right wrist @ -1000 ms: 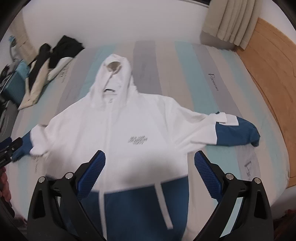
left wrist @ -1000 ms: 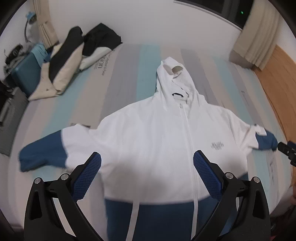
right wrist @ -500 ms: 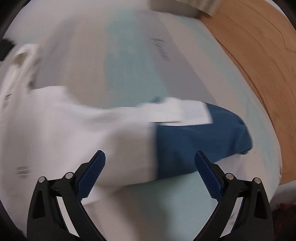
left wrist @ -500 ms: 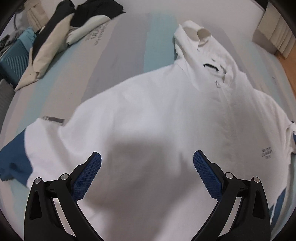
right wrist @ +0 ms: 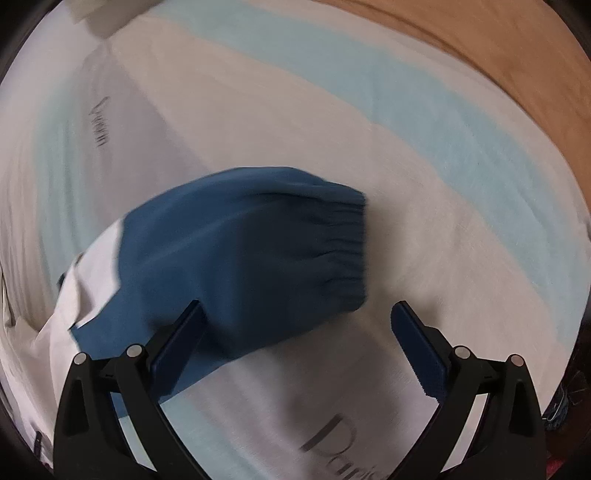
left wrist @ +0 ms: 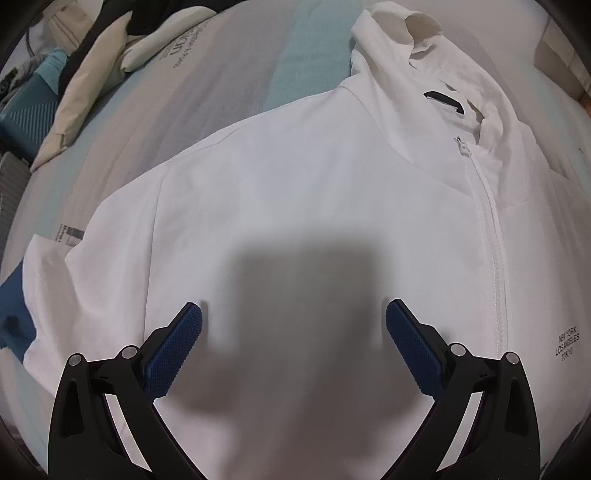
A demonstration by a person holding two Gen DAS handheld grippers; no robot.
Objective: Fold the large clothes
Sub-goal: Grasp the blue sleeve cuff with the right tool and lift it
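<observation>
With its hood (left wrist: 399, 33) pointing away, hoodie (left wrist: 295, 177) lies flat lengthwise.

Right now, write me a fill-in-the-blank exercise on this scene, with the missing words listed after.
1. The left gripper hangs open over the ____ chest of the jacket.
2. The cuff near the right gripper is coloured ____.
3. The jacket's zipper is ____.
4. Neither gripper is ____ any cloth.

Missing words: white; blue; closed; holding
</observation>
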